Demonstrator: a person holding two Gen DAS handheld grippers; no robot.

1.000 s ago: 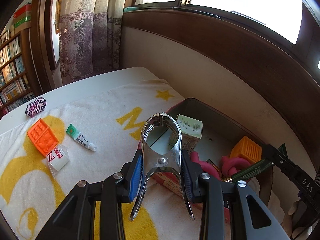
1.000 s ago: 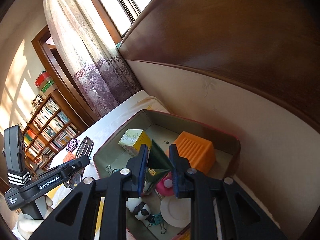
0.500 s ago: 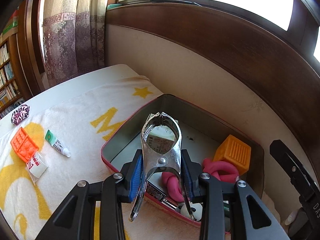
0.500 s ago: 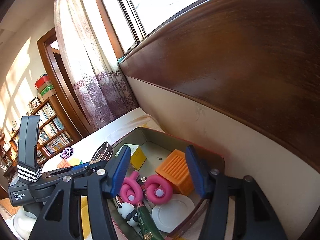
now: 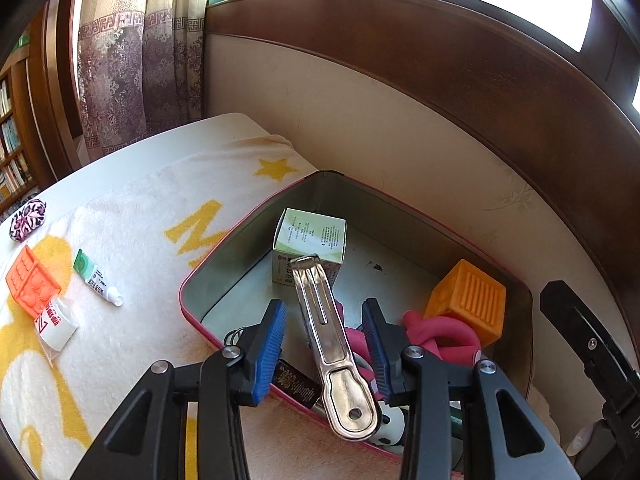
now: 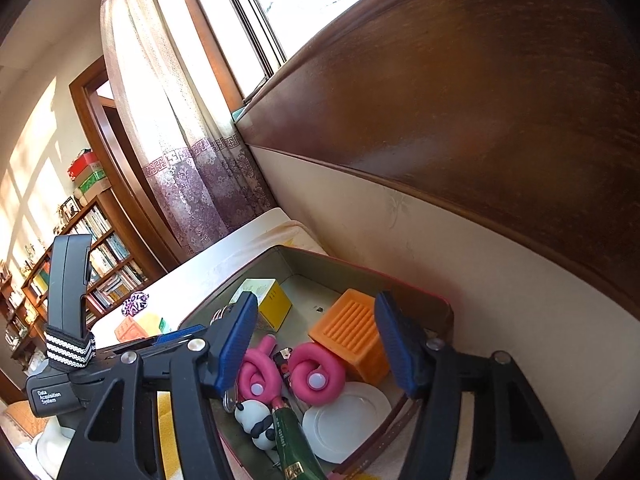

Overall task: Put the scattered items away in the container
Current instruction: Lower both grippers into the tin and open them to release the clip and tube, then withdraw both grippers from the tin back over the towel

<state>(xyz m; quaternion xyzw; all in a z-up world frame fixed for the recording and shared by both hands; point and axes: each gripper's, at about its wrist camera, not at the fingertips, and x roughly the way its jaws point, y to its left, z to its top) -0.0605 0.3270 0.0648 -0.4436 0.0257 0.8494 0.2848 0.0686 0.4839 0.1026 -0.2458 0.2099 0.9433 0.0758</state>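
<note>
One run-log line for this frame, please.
left gripper: opening, clip loose between jaws, over tin | right gripper: opening, empty | outside tin: block, tube, sachet, pouch

white table (image 5: 224, 128) under a yellow-print towel (image 5: 132, 216) with tin container (image 5: 240, 248), tube (image 5: 97, 278), orange block (image 5: 30, 286)

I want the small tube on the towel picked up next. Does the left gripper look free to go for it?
Probably not yet: the left gripper is over the tin, its jaws opening around the metal clamp. Once that drops, open towel leads to the tube.
</note>
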